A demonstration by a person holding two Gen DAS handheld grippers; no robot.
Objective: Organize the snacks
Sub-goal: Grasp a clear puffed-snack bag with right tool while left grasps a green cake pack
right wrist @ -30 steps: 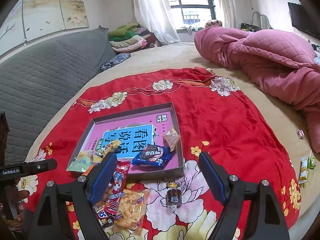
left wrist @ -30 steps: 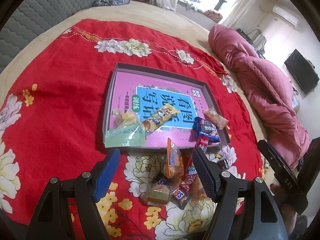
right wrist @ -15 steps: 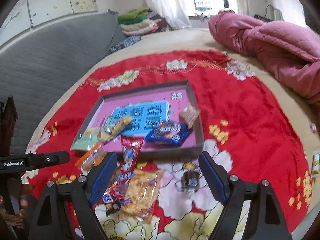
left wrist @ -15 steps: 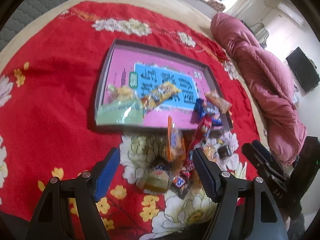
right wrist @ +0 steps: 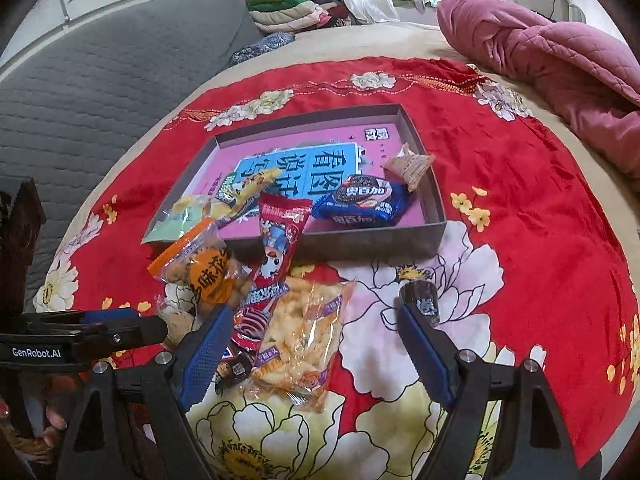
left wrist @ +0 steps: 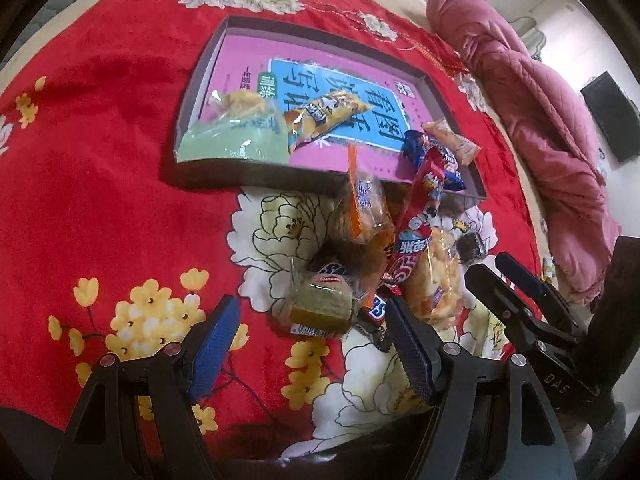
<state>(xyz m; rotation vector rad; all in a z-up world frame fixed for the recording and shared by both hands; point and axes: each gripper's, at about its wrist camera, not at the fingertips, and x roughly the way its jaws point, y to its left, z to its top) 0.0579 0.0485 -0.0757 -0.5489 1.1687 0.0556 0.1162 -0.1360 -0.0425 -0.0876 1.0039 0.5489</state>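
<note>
A shallow grey box (left wrist: 256, 170) (right wrist: 372, 238) with a pink and blue printed bottom lies on the red floral cloth. It holds a green packet (left wrist: 236, 140), a yellow bar (left wrist: 324, 114), a blue cookie pack (right wrist: 362, 202) and a small orange packet (right wrist: 410, 166). In front of it lies a pile: an orange cracker bag (right wrist: 200, 270), a red stick pack (right wrist: 276, 256), a clear cracker bag (right wrist: 302, 334), a green cake (left wrist: 322, 306) and a dark candy (right wrist: 420, 300). My left gripper (left wrist: 314, 344) is open just before the green cake. My right gripper (right wrist: 314, 354) is open around the clear cracker bag.
The red cloth (right wrist: 520, 208) covers a bed with a grey padded headboard (right wrist: 100, 80). A pink quilt (right wrist: 552, 60) lies bunched at the right. Folded clothes (right wrist: 296, 4) are stacked at the far end by the window.
Both grippers have moved down and forward toward the snack pile before the box. Both stay open. The snacks have not moved.
</note>
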